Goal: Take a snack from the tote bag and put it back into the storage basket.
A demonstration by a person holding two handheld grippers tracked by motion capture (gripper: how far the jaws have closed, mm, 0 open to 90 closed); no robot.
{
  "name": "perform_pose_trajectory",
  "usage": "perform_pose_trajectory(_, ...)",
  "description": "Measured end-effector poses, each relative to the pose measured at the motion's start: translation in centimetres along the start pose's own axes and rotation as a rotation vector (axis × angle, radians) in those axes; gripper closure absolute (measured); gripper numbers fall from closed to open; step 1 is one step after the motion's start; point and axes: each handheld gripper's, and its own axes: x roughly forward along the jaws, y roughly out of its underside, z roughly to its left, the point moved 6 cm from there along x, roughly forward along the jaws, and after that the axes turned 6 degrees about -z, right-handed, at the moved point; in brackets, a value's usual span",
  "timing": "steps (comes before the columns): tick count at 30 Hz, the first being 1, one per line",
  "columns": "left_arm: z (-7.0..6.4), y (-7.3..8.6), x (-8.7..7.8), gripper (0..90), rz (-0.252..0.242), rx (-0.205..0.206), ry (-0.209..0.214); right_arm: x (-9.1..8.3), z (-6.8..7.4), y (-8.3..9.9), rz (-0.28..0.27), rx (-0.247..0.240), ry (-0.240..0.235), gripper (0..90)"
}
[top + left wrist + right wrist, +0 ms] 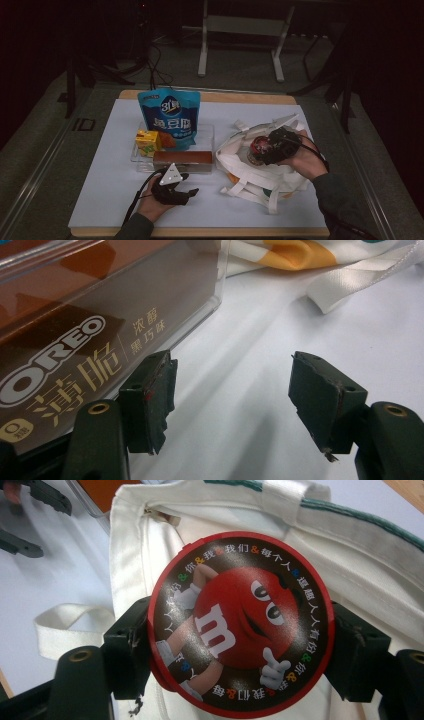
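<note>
Right gripper (240, 645) is pinching the round M&M's tin (239, 622) over the white tote bag (350, 545).
Left gripper (232, 400) is hovering with jaws spread, the Oreo box (75, 347) lying just beside its left jaw.

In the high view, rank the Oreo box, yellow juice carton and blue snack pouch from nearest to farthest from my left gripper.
From the left gripper:
1. Oreo box, just ahead of it.
2. Yellow juice carton, farther back, to the left.
3. Blue snack pouch, standing at the back.

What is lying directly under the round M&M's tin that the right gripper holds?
Under the M&M's tin, clamped by the right gripper, lies the white cloth bag. The tin hides the cloth right beneath it, and the bag's inside cannot be seen.
</note>
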Motion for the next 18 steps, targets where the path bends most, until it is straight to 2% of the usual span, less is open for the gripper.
perform_pose_trajectory(18,0.0,0.0,0.0,34.7,0.000,0.000,-0.001,0.6,1.2,-1.5,-0.022,-0.011,-0.031,25.3)
